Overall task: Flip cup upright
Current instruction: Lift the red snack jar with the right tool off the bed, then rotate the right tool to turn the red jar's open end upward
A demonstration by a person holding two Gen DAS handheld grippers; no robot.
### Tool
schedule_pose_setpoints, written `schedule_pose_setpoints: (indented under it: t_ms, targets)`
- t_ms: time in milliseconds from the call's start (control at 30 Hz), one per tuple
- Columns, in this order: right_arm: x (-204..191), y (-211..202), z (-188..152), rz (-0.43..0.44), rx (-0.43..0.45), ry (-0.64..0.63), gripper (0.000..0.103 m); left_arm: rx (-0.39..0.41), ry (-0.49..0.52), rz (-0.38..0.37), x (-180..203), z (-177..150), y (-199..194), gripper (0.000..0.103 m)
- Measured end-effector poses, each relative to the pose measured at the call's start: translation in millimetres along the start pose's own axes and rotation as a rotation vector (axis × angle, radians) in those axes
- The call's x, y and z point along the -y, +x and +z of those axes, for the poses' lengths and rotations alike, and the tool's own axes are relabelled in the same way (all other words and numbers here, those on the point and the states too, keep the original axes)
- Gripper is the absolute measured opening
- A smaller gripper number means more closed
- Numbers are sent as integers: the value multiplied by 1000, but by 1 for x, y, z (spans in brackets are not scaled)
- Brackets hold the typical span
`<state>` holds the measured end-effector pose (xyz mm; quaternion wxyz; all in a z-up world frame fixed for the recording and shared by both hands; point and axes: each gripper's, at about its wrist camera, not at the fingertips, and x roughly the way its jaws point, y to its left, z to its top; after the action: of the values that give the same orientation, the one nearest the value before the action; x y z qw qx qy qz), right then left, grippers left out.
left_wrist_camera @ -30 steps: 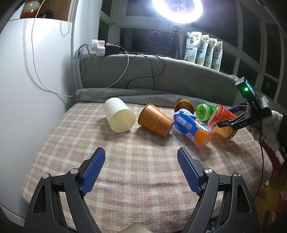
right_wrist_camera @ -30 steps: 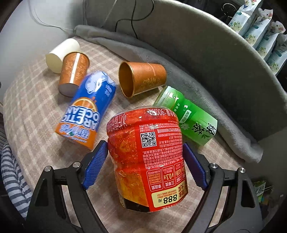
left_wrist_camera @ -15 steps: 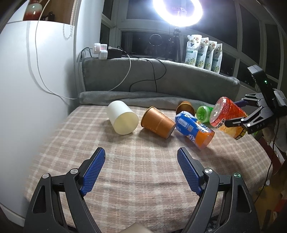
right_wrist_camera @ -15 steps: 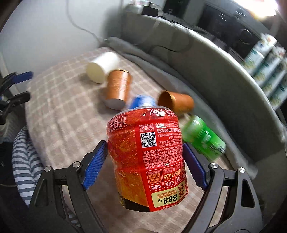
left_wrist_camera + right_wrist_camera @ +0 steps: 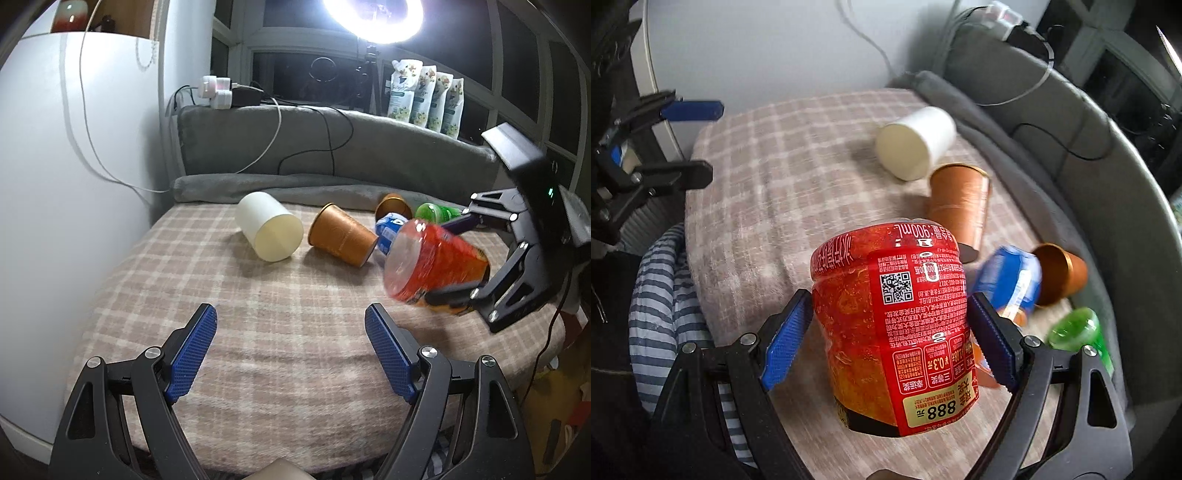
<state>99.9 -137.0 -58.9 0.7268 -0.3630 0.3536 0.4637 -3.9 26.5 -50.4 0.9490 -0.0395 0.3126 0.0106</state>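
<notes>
My right gripper [image 5: 886, 332] is shut on a red labelled cup [image 5: 890, 332] and holds it above the checked blanket [image 5: 783, 177], lying sideways with its closed end towards the left gripper. The cup [image 5: 428, 266] and the right gripper [image 5: 454, 258] also show at the right of the left wrist view. My left gripper [image 5: 291, 347] is open and empty, low over the blanket's [image 5: 258, 314] near edge.
On their sides at the back lie a white cup [image 5: 269, 230], an orange cup [image 5: 341, 240], a second orange cup [image 5: 393, 206], a blue and orange cup [image 5: 1008, 284] and a green cup [image 5: 1078, 332]. A grey cushion [image 5: 332, 147] borders the back. A white wall [image 5: 55, 184] stands left.
My right gripper has lifted the red cup off the blanket and carried it forward and left, towards the left gripper. The left gripper has stayed open in place.
</notes>
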Motion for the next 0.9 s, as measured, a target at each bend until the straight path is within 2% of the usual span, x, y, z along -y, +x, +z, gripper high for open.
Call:
schedule_pose_setpoints:
  t_ms: [267, 533, 700, 900]
  targets:
    - [-6, 24, 9, 12, -19, -28, 87, -5, 1, 11, -6, 0, 1, 82]
    - [-8, 29, 13, 16, -14, -36, 88, -24, 24, -4, -6, 0, 6, 82]
    - [-3, 16, 12, 20, 33, 9, 91, -34, 100, -34, 1, 2, 11, 82]
    - [9, -10, -9, 35, 103, 119, 91, -47, 265, -78, 17, 13, 18, 82]
